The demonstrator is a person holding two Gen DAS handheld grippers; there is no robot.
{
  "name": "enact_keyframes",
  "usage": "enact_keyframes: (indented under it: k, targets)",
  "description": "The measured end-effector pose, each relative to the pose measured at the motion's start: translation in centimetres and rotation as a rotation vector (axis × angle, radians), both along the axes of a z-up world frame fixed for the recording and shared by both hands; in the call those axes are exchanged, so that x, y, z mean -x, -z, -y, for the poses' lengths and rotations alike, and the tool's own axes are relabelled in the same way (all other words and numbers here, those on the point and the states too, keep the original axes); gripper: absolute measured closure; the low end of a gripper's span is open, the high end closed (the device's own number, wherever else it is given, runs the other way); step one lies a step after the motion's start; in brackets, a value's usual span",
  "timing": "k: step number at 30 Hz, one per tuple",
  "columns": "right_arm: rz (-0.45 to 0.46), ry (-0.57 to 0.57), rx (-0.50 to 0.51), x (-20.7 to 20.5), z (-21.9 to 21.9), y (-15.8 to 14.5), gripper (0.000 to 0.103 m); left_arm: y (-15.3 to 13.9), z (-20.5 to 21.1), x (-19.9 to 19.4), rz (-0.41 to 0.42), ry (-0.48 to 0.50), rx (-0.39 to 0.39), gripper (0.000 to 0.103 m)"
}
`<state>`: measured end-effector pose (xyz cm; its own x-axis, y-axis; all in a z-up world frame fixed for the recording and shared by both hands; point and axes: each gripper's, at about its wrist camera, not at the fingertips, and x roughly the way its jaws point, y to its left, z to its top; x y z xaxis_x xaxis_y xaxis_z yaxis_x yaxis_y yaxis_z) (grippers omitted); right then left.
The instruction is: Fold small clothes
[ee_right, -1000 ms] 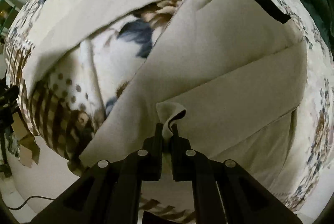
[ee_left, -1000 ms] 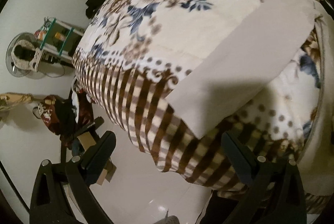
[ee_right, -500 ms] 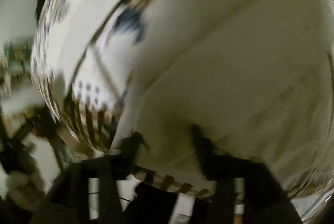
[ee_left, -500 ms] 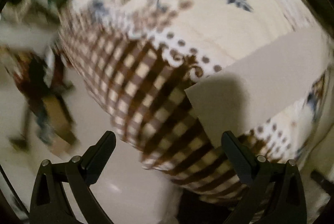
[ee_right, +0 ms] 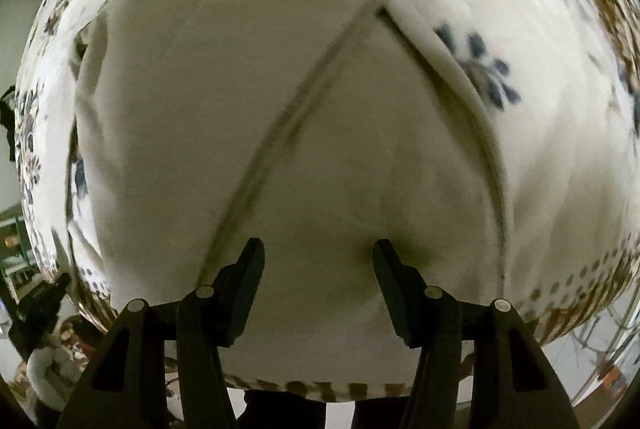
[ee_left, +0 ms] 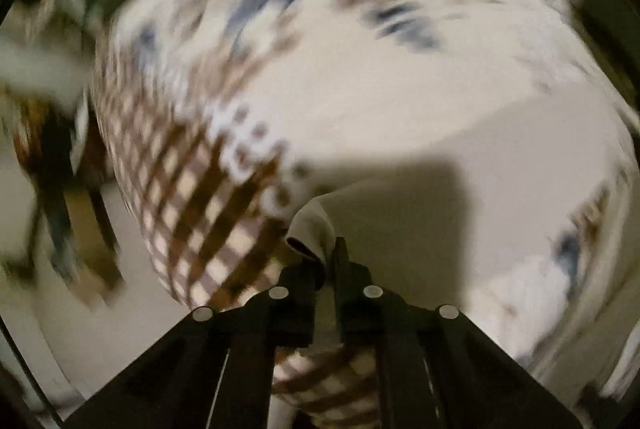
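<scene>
- Left tool [ee_left: 327, 261]: clamped on beige garment [ee_left: 400, 213] corner.
- Right tool [ee_right: 318, 261]: spread wide, holding nothing, over the cloth.
- Best carried low across floral bedspread [ee_left: 360, 77], edges aligned.

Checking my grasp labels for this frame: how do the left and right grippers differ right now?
The left gripper is shut, pinching a bunched corner of the beige cloth; the right gripper is open and holds nothing. The left works at the cloth's edge beside the checked bedspread; the right sits over flat cloth with its fingers apart. Both are black and point at the same cloth.
</scene>
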<state>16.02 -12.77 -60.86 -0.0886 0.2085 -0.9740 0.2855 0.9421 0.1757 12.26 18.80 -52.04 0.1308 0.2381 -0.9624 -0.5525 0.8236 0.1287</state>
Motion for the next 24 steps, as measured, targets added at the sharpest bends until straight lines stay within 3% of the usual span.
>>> enact_keyframes:
  k: [2,5,10,13,19,21,24]
  targets:
    - [0.001,0.015,-0.005,1.6,1.1,-0.6,0.044,-3.2,5.1,-0.8,0.041,0.184,-0.069,0.098]
    - [0.000,0.041,0.000,3.6,3.2,-1.5,0.044,-6.5,13.8,-0.9,0.090,0.476,-0.093,0.098]
    - [-0.008,0.101,0.045,6.9,9.8,-3.2,0.044,-9.8,27.7,0.7,0.175,0.923,-0.063,0.098]
    - [-0.009,0.150,0.073,10.2,12.8,-4.3,0.044,-9.7,33.1,2.5,0.198,1.078,-0.024,0.098]
    - [-0.026,0.241,0.095,15.6,19.9,-5.5,0.044,-7.3,39.0,4.5,0.169,1.232,0.014,0.098]
    - [-0.026,0.252,0.083,16.9,22.2,-5.8,0.044,-6.1,39.2,4.0,0.131,1.246,0.023,0.094]
    - [-0.016,0.266,0.047,18.1,24.8,-6.1,0.044,-4.1,39.1,3.3,0.035,1.223,0.117,0.093]
